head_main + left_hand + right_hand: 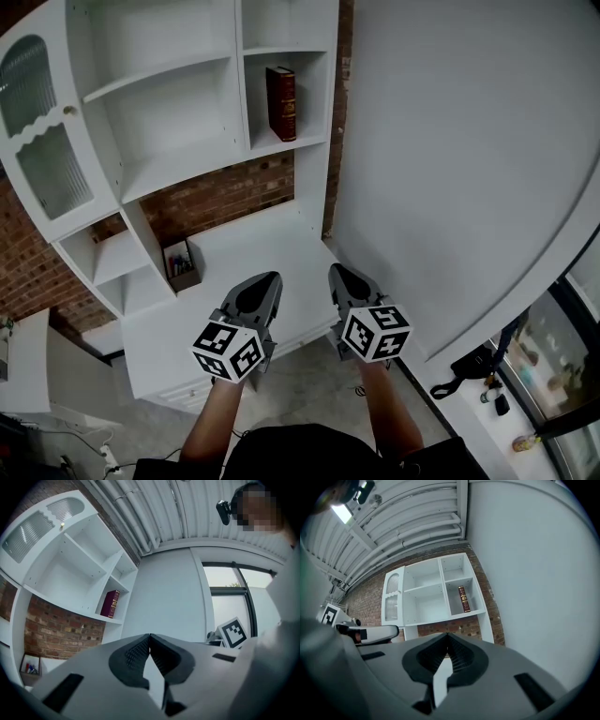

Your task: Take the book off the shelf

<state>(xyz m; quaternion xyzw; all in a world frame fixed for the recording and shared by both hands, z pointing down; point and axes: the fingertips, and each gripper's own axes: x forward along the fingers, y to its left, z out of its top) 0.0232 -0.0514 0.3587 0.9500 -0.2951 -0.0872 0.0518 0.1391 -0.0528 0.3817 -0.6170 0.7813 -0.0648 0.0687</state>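
A big white shelf unit point(178, 122) of smooth painted boards, with a ribbed glass door point(42, 141), is seen ahead of and above both grippers. It's backed by rough red brick point(216, 197). The flat white worktop point(253, 248) is found just under the gripper tips. The left gripper point(265, 278) and right gripper point(337, 272) are each pressed together, with nothing pinched. The book point(281, 103), a dark red slab with gilt on its spine, is stood upright in the right-hand compartment, well apart from either gripper.

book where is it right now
In the head view the book stands upright in the narrow right-hand compartment of the white shelf unit, just above the brick wall, top middle of the picture.
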